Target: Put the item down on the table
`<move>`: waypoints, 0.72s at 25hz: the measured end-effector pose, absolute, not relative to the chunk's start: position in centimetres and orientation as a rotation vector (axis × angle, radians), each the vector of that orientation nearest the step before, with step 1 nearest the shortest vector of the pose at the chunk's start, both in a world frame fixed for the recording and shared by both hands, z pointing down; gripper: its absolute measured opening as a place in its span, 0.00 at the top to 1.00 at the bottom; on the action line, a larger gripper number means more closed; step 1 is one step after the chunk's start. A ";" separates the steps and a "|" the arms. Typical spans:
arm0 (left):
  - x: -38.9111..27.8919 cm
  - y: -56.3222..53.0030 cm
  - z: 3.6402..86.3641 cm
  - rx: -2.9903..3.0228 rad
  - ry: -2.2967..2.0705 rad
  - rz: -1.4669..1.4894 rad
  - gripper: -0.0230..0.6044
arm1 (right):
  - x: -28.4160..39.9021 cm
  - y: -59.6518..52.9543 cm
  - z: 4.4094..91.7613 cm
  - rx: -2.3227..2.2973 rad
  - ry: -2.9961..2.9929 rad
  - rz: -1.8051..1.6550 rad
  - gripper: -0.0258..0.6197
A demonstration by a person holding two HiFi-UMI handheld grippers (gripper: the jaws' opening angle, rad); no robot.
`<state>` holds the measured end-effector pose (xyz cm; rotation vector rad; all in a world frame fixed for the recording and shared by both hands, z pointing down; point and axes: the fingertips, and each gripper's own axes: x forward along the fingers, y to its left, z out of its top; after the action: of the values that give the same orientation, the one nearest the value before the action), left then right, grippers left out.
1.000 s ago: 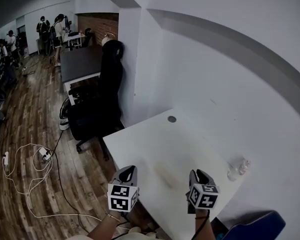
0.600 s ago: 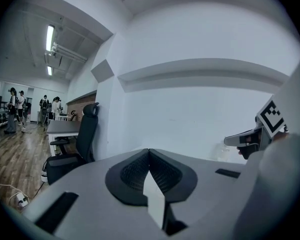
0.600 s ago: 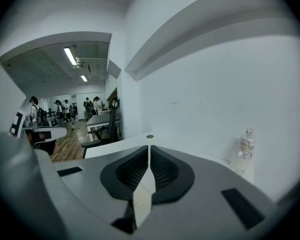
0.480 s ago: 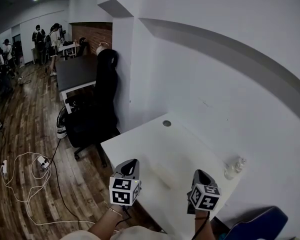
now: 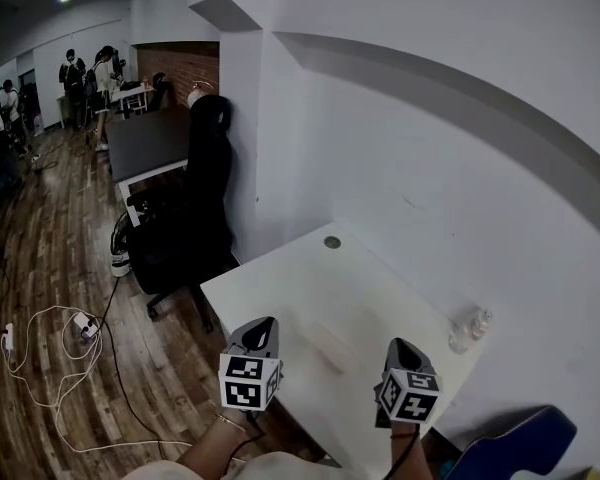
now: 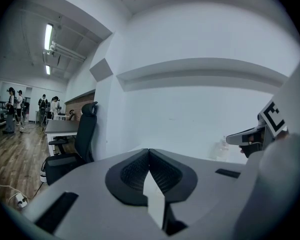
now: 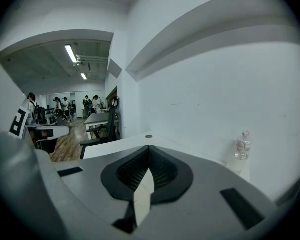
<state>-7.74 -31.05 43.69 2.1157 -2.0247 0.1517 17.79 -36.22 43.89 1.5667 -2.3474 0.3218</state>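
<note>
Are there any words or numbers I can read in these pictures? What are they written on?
No words or numbers can be read anywhere.
Left gripper and right gripper: their cubes show only black-and-white square patterns, no letters.
Bottle on the table: too small and blurred to make out any print.

text: none legible | labels/brands: none | numbers/signs: none readable in any view
</note>
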 end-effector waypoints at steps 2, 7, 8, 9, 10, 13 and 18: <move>-7.7 -30.8 43.9 2.110 -2.024 0.149 0.94 | 18.0 -36.0 43.9 1.568 -2.341 0.321 0.91; -7.7 -30.4 44.2 2.100 -2.020 0.148 0.94 | 18.3 -35.5 44.0 1.571 -2.326 0.323 0.91; -7.7 -30.3 44.3 2.098 -2.018 0.150 0.94 | 18.4 -35.4 44.1 1.571 -2.323 0.323 0.91; -7.7 -30.2 44.4 2.095 -2.017 0.150 0.94 | 18.4 -35.3 44.2 1.570 -2.320 0.324 0.91; -7.6 -30.2 44.5 2.092 -2.016 0.150 0.94 | 18.5 -35.2 44.3 1.569 -2.317 0.325 0.91; -7.3 -30.1 44.6 2.086 -2.018 0.146 0.94 | 19.0 -35.0 44.5 1.569 -2.311 0.327 0.91; -6.8 -30.0 45.0 2.080 -2.015 0.144 0.94 | 19.5 -34.8 44.8 1.570 -2.305 0.332 0.91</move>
<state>-6.84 -29.99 44.97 2.0798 -2.0152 0.1440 19.50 -34.80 44.76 1.5703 -2.3047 0.3315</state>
